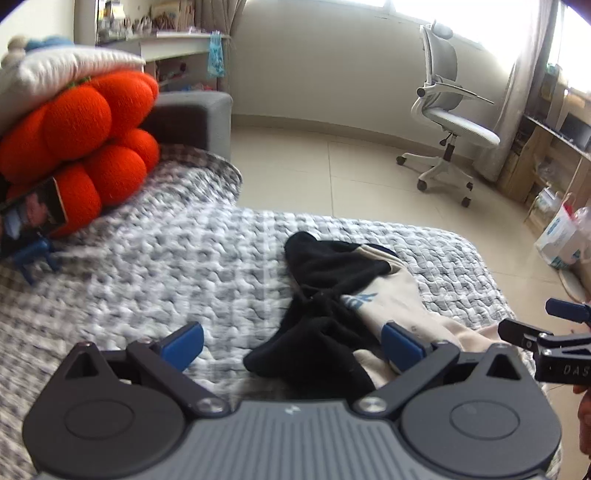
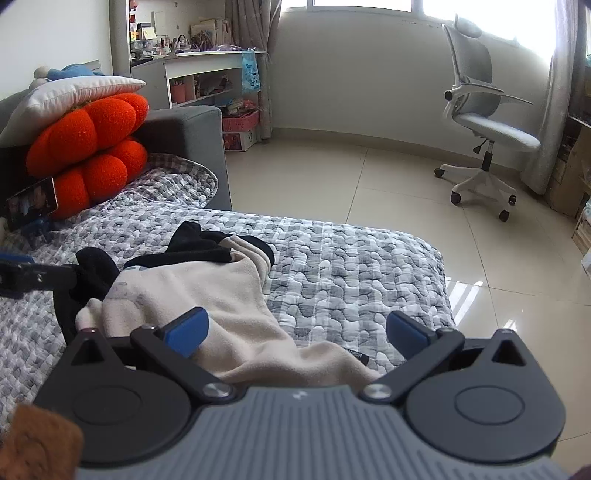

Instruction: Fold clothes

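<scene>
I am in a home, in a bedroom. I am over a bed (image 2: 351, 266) with a grey-and-white quilt, with orange cushions (image 2: 92, 147) and a white pillow (image 2: 74, 96) piled at its end. Beyond lie a pale tiled floor (image 2: 351, 177), a white swivel chair (image 2: 487, 125) by a curtained window (image 2: 480, 14), and cluttered white shelves (image 2: 199, 74).

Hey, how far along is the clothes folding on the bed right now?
Nothing looks folded yet: the black and cream garment lies bunched and crumpled on the quilted bedspread. In hand: nothing; the left gripper and right gripper are both open above the fabric, apparently about to take hold. Left: gripping, spreading it flat, and all the folds.
</scene>
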Action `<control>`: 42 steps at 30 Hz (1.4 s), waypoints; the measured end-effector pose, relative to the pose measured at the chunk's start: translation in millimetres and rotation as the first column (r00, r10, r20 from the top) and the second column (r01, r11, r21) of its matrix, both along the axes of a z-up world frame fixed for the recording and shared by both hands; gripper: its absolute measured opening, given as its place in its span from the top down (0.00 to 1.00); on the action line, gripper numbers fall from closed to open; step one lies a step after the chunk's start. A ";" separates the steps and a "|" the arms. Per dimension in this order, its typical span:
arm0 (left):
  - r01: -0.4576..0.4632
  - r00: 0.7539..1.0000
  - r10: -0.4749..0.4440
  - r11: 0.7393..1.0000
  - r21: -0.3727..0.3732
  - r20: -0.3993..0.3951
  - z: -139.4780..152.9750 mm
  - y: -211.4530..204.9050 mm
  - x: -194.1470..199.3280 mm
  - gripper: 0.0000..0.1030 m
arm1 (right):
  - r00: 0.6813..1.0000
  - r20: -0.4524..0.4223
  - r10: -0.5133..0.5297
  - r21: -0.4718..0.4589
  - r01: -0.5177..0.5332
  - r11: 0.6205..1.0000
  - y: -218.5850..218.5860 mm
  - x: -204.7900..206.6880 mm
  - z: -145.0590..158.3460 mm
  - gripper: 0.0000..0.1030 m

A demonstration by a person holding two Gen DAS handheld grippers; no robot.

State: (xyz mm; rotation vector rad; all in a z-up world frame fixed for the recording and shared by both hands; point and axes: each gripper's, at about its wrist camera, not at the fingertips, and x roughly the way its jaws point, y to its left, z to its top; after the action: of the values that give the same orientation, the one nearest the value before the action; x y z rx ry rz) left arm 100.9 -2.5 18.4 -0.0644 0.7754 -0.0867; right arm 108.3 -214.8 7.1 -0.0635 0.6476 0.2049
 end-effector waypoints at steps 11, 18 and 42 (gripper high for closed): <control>-0.018 1.000 0.018 1.000 0.004 0.009 -19.1 26.0 12.3 0.01 | 0.988 0.146 -0.053 0.024 0.050 0.998 3.0 0.9 31.2 0.00; -0.029 1.000 0.029 0.999 -0.037 0.012 -15.0 45.0 14.0 0.01 | 0.975 0.215 -0.064 0.156 0.031 0.987 -24.5 -54.9 128.1 0.00; -0.056 0.998 0.056 0.998 -0.021 -0.007 -22.6 65.9 10.5 0.01 | 0.995 0.047 0.085 0.178 -0.092 0.980 36.5 -1.0 31.6 0.00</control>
State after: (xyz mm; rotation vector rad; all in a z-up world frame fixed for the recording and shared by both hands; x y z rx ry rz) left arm 111.4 63.4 -4.2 -0.1069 0.7791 -0.0418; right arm 107.3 -178.3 38.7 0.0775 0.5848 0.3463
